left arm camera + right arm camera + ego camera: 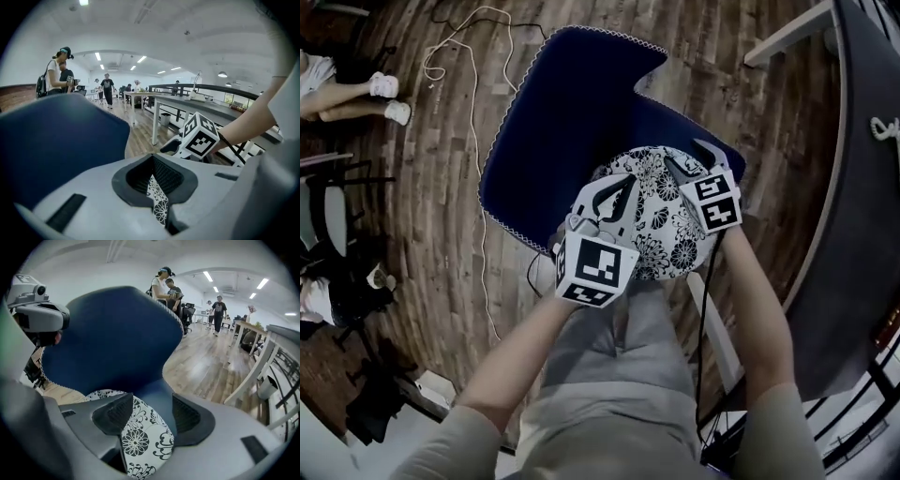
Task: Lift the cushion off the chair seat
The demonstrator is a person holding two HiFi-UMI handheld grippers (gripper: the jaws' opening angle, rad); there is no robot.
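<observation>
A round white cushion with a black flower print [656, 211] lies on the seat of a dark blue chair [572, 103]. My left gripper [617, 199] is at the cushion's near left edge. In the left gripper view its jaws [154, 180] are pinched together on a thin fold of the cushion [158, 199]. My right gripper [686, 159] is over the cushion's right side. In the right gripper view it [150, 411] stands open, the cushion's edge [140, 437] lying between the pads with a gap at the right pad. The chair back [108, 338] rises behind.
The chair stands on a wooden floor with a white cable [473, 84] trailing at the left. A dark desk [862, 234] curves along the right, a white table leg [787, 37] behind it. A person's feet in white shoes [389, 94] are at the upper left. People stand far off [56, 75].
</observation>
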